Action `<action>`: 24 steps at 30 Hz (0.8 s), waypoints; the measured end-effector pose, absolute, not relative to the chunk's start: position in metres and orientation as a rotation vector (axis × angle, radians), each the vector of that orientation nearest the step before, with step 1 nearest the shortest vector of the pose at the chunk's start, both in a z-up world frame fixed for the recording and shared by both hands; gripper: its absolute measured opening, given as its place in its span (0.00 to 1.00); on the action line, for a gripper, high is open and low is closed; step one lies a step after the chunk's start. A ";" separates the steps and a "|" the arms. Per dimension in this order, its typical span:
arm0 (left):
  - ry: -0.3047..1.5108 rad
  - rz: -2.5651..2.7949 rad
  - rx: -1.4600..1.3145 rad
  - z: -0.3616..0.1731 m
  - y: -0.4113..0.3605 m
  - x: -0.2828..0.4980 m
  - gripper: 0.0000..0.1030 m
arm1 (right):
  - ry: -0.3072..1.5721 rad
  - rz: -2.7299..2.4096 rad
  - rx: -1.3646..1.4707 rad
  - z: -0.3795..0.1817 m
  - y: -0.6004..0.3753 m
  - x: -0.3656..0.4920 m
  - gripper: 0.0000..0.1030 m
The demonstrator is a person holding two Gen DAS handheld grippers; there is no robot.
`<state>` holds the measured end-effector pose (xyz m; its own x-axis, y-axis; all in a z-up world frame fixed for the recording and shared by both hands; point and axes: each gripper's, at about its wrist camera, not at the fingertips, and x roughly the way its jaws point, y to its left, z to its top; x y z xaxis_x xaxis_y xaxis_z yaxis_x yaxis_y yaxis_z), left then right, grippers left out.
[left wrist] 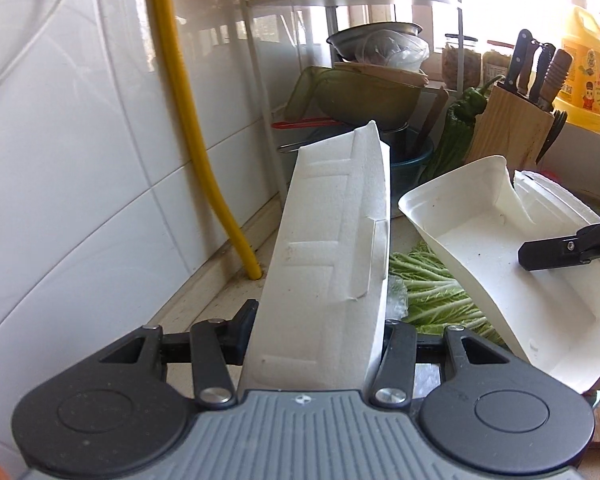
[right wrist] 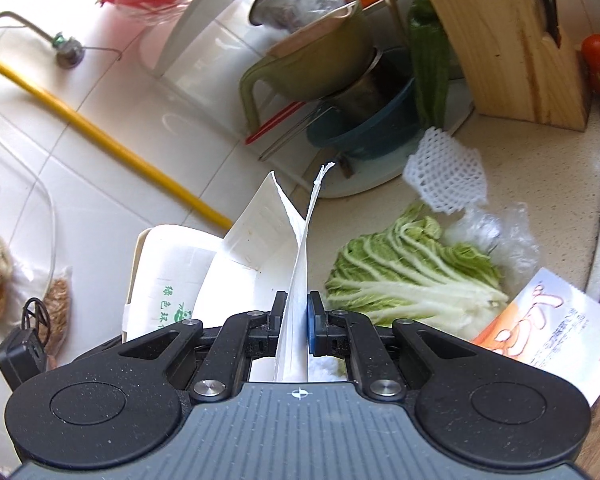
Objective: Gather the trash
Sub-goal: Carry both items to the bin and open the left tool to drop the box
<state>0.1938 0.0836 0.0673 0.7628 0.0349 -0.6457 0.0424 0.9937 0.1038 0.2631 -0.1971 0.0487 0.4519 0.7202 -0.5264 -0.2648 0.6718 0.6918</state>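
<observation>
My left gripper [left wrist: 320, 320] is shut on a white foam box lid [left wrist: 332, 240] that stands up on edge between its fingers, above the counter. To its right hangs a torn white foam tray [left wrist: 480, 248], with a finger [left wrist: 552, 254] of my right gripper on its wall. In the right wrist view, my right gripper [right wrist: 297, 304] is shut on the thin foam tray wall [right wrist: 300, 260]. Just left of it is the foam box with green print [right wrist: 168, 280].
Cabbage leaves [right wrist: 412, 276], a white foam net [right wrist: 444, 176], crumpled plastic wrap [right wrist: 496, 232] and an orange-and-white packet [right wrist: 548, 320] lie on the counter. Behind them stand a dish rack with bowls [left wrist: 364, 92], a knife block [left wrist: 512, 128] and a yellow bottle [left wrist: 588, 68]. A yellow hose [left wrist: 196, 120] runs down the tiled wall.
</observation>
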 end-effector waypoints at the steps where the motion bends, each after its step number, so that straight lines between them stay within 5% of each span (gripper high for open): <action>1: 0.702 0.010 0.114 0.068 0.084 0.189 0.44 | 0.913 0.664 0.569 0.050 -0.195 0.262 0.12; 24: 0.730 0.218 0.026 0.061 0.113 0.086 0.44 | 1.048 0.914 0.470 0.046 -0.140 0.219 0.12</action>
<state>0.0858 0.1135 0.0607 0.7237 0.2063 -0.6585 -0.1885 0.9771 0.0990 0.2186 -0.1396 0.0456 0.1952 0.8244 -0.5313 -0.4142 0.5604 0.7172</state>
